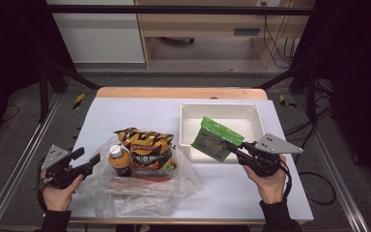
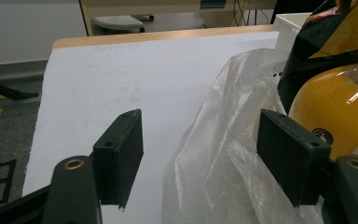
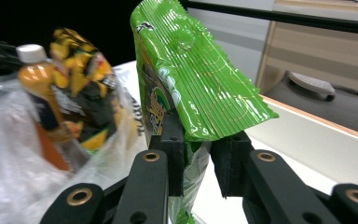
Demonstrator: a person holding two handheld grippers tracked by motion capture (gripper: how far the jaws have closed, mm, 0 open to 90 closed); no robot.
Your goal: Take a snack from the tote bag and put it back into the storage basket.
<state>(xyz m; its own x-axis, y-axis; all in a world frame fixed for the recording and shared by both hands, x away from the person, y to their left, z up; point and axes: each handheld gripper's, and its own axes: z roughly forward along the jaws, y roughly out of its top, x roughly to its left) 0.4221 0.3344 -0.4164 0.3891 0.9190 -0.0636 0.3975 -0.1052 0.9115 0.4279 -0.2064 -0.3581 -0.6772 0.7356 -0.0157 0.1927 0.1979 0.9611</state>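
Green snack bag (image 3: 191, 79) is pinched tight in the right gripper (image 1: 235, 149), sticking up past its jaws over the white tray's (image 1: 256, 112) near edge. Left gripper (image 2: 200, 154) is spread wide, clear plastic bag (image 2: 223, 154) bunched between its jaws, orange bottle (image 2: 340, 107) just beyond the right-hand pad.

bottle (image 1: 120, 160) and snack bag (image 1: 147, 149) on plastic bag (image 1: 135, 191), tray (image 1: 256, 114) rightward

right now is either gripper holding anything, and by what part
The right gripper is shut on the green snack bag, pinching it just below its crimped end seal. The left gripper is open, holding nothing, beside the clear plastic bag.
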